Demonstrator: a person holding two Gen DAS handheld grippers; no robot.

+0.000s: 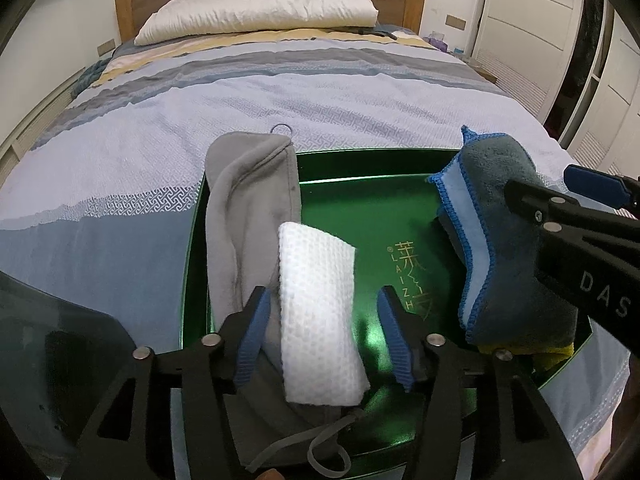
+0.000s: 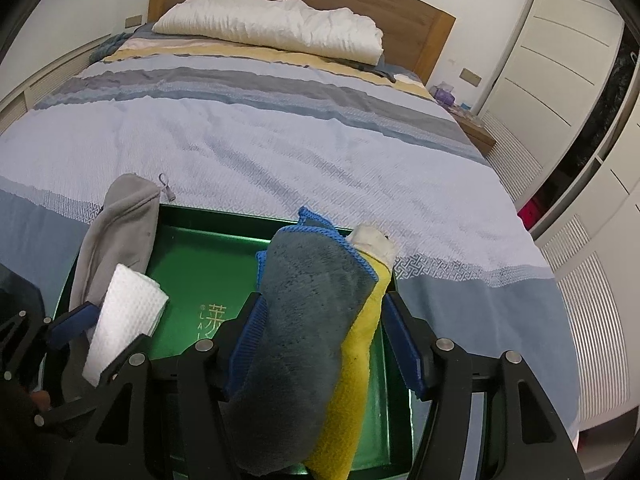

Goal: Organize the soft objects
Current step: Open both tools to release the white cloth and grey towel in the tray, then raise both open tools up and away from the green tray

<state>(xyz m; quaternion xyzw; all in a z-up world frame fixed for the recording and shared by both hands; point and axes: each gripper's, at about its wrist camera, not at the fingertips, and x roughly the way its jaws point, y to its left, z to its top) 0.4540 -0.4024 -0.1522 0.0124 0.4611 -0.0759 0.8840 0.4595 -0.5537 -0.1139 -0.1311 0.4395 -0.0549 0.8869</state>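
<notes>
Bedroom, striped bed (image 1: 200,120) | green tray (image 1: 360,208) | left gripper (image 1: 324,336) jaws spread | right gripper (image 2: 324,344) jaws spread

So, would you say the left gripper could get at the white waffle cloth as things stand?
Probably yes: the white waffle cloth lies on the grey cloth between the left gripper fingers, which stand open, with nothing over it.

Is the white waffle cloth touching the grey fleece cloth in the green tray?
Touching. The left wrist view shows the white waffle cloth lying partly over the grey fleece cloth, no gap between them.
</notes>
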